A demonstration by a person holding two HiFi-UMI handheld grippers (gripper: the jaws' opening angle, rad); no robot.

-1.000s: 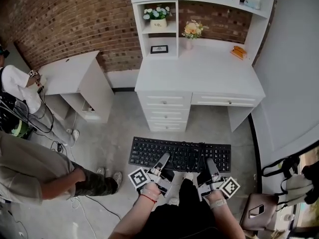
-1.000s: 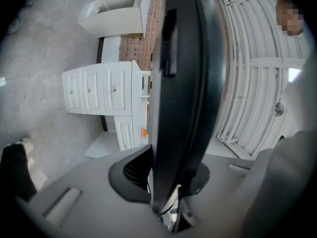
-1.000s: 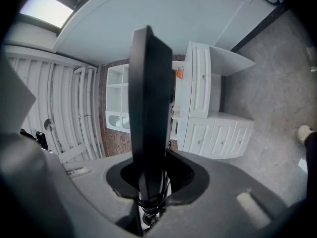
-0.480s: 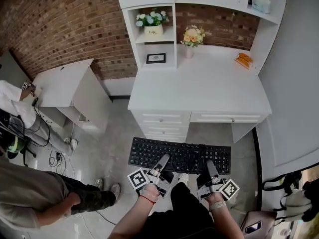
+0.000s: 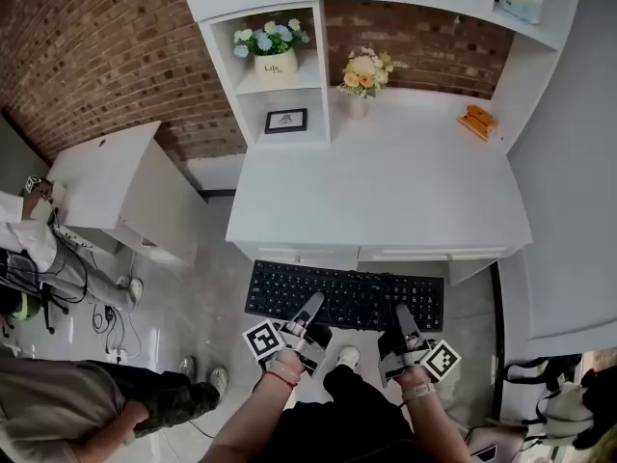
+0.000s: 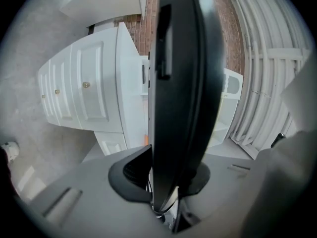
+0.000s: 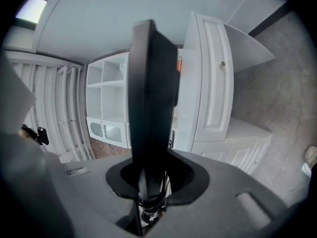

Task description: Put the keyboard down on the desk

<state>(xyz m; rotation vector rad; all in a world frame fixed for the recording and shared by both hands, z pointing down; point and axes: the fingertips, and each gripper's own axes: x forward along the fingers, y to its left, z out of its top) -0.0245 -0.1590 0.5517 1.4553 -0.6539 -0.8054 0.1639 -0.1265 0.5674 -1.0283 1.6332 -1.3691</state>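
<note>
I have both claws pinching the black flat plastic keyboard [image 5: 347, 297] along its near long edge. My left claw [image 5: 313, 307] grips it left of the middle, and my right claw [image 5: 398, 316] grips it towards the right end. In the left gripper view the keyboard [image 6: 183, 83] runs edge-on straight up between the jaws, which press on its 2 faces. The right gripper view shows the same, with the keyboard [image 7: 151, 93] clamped between that claw's jaws.

The keyboard is held roughly level in the air, keys up, over the grey floor [image 5: 207, 307]. It is just in front of the white wooden tabletop [image 5: 386, 186], with its far edge near the front edge, and none of it rests on the tabletop.

At the back of the tabletop stand a small vase of yellow and peach flowers [image 5: 362, 73] and, to the right, an orange object [image 5: 478, 121] I cannot identify. A white pot of pale flowers [image 5: 272, 51] and a small black picture frame [image 5: 285, 120] sit in the shelf unit on the left. A person [image 5: 87, 403] in dark trousers stands at lower left.
</note>
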